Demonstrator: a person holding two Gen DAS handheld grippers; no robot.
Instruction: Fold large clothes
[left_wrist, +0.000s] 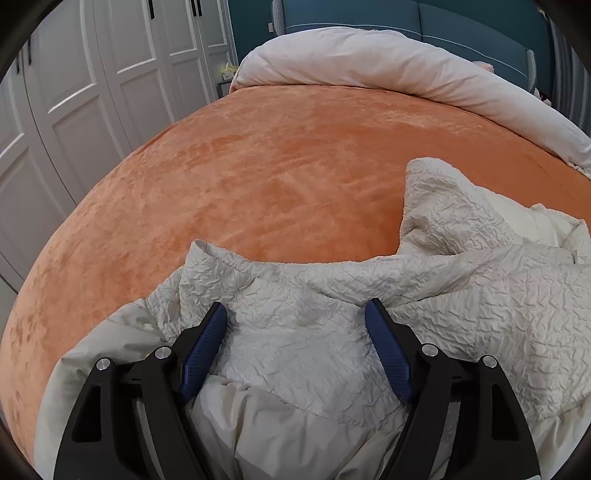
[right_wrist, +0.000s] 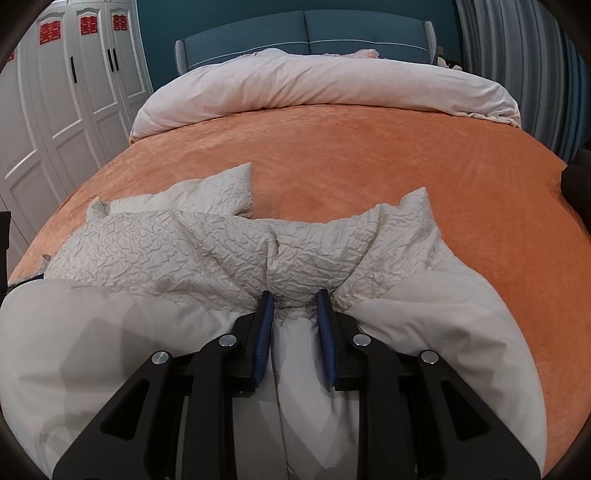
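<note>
Cream garment (right_wrist: 229, 254) heaped at near edge of orange bed (right_wrist: 351, 155). Right gripper (right_wrist: 295, 301): jaws narrow, pinching a fabric ridge. Left gripper (left_wrist: 295, 314): jaws wide, cloth between, nothing gripped. Risk: slippery lining slides from the pinch; fold skews.

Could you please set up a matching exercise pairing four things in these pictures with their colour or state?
Things:
1. left tool
2. right tool
3. bedspread
4. headboard

States:
A. teal
B. clamped on a bunch of the cream garment
C. orange
D. jaws wide apart over the fabric

Pairs: 1-D, 2-B, 3-C, 4-A
</note>
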